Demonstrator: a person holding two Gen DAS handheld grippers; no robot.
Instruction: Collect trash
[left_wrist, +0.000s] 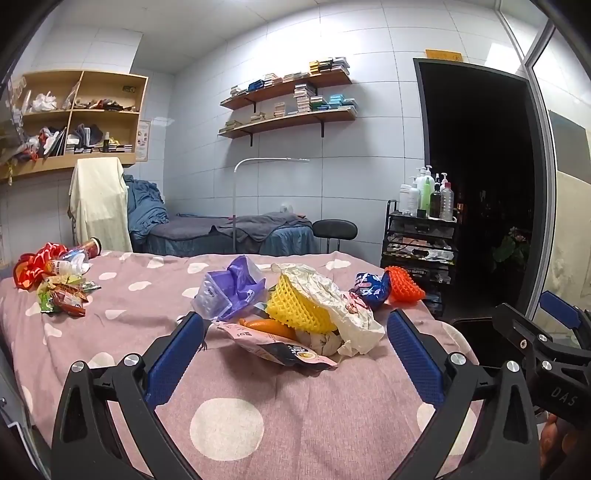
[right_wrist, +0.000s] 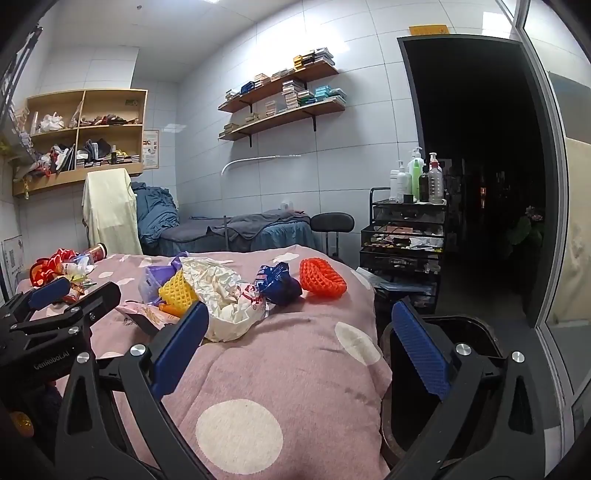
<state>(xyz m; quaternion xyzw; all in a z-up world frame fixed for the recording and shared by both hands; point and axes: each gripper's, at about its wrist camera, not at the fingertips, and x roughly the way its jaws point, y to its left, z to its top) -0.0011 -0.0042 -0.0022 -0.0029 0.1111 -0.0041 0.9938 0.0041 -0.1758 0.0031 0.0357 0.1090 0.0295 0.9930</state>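
On the far left of the pink bedcover with white spots (left_wrist: 122, 328) we see a small heap of trash: a red-and-white crumpled wrapper (left_wrist: 35, 264), a clear plastic bottle (left_wrist: 72, 263) lying on its side, and green and red snack packets (left_wrist: 62, 297) just in front of them.

Our left gripper (left_wrist: 295, 338) hangs just above the cover with its blue-padded fingers (left_wrist: 177, 356) spread wide and nothing between them. It faces the middle heap: a crumpled purple plastic bag (left_wrist: 231, 286), a yellow foam fruit net (left_wrist: 297, 306), a crinkled white paper wrapper (left_wrist: 332, 299) draped over the net, an orange tube-shaped piece (left_wrist: 267, 326) under it, and a flat pink-and-black pouch (left_wrist: 280, 347) lying nearest the fingers.

Further right lie a crumpled blue snack bag (right_wrist: 275, 282) and, just beside it, an orange foam fruit net (right_wrist: 321, 282).

Our right gripper (right_wrist: 299, 341) is likewise spread wide and empty, held over the cover's right edge. Its right finger sits in front of a dark round bin (right_wrist: 461, 332) standing beside the bed.
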